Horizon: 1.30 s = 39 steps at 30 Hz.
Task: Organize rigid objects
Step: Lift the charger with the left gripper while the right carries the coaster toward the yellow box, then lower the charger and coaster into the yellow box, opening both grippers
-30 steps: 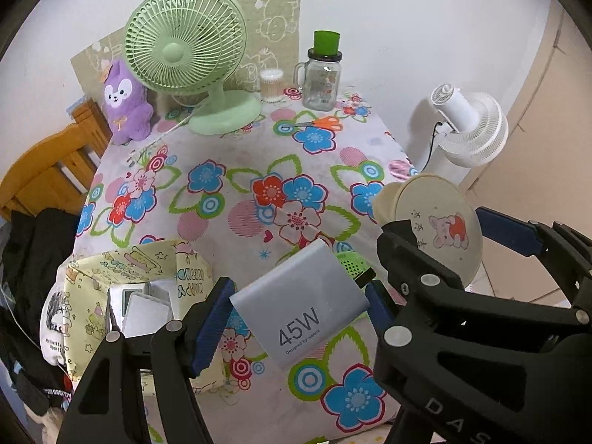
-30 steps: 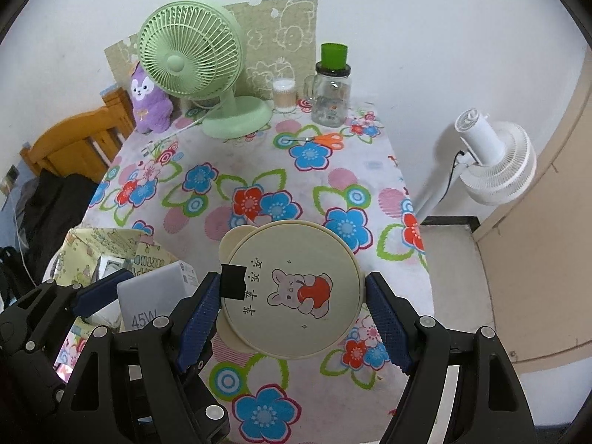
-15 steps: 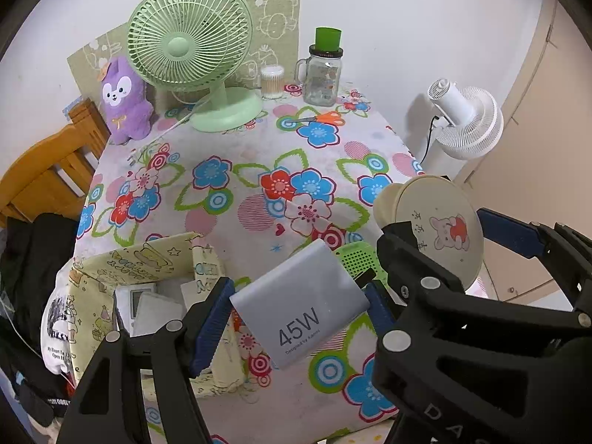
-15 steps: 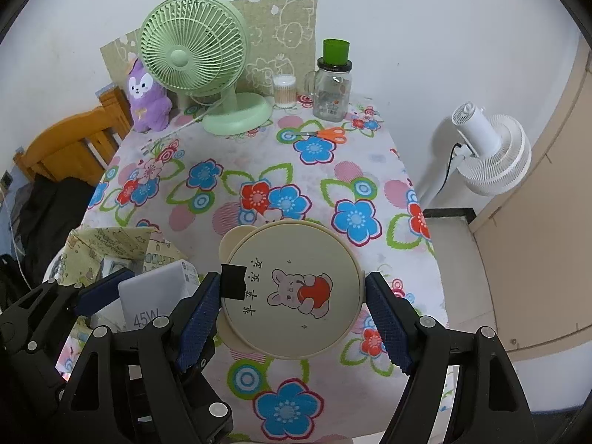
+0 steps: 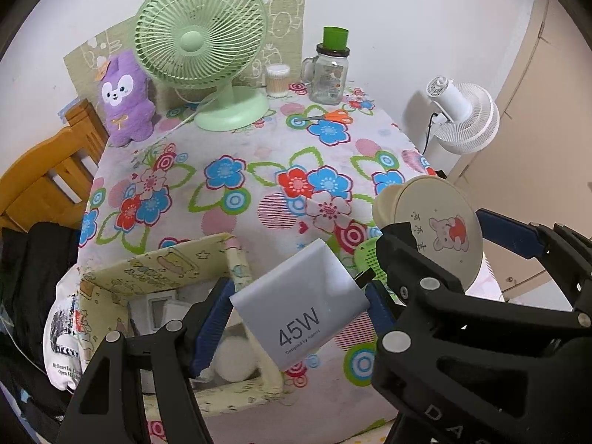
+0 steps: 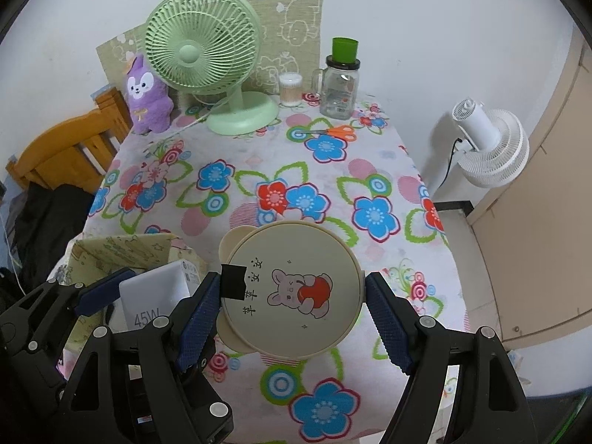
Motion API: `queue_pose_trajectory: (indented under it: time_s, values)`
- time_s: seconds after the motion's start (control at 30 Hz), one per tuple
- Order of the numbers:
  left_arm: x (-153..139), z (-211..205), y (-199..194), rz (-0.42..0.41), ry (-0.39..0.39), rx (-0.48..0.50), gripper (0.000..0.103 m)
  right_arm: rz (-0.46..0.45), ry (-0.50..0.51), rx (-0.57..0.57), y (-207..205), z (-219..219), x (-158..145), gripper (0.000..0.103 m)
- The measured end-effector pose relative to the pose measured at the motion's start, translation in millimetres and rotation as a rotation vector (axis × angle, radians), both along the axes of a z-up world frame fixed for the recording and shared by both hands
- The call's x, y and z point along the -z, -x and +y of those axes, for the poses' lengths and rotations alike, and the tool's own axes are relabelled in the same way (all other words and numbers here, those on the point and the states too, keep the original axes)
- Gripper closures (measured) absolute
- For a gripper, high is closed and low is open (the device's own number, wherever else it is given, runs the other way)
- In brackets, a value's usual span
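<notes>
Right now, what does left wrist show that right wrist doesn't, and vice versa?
Left wrist only: the inside of the yellow patterned box, with white items and a white ball; a green perforated object behind the charger.

Right wrist only: the round bear-eared case face-on, black tape at its left edge, and the near-right corner of the floral tablecloth.

Both: left gripper shut on the silver 45W charger, right gripper shut on the case, green desk fan, purple plush, glass jar, orange scissors, white fan.
</notes>
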<state>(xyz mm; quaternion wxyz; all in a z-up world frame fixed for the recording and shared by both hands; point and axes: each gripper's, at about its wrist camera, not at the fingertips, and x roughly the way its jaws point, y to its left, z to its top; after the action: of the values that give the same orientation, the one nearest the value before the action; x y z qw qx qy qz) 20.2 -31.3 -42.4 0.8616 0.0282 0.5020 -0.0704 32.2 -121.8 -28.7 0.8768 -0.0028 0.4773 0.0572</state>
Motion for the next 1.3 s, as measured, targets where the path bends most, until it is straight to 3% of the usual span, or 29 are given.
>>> queue_pose_trajectory:
  time_s: [0.7,1.3]
  values:
    - [24.9,100.1,6.0,0.073,0.011,-0.090,0.029,0.038,-0.006,-0.109,-5.9,93.9,15.1,0.024]
    - [57.6,144.7,7.5,0.137,0.006,-0.128,0.029,0.146,0.044,-0.278,-18.6,163.3,53.7,0.024]
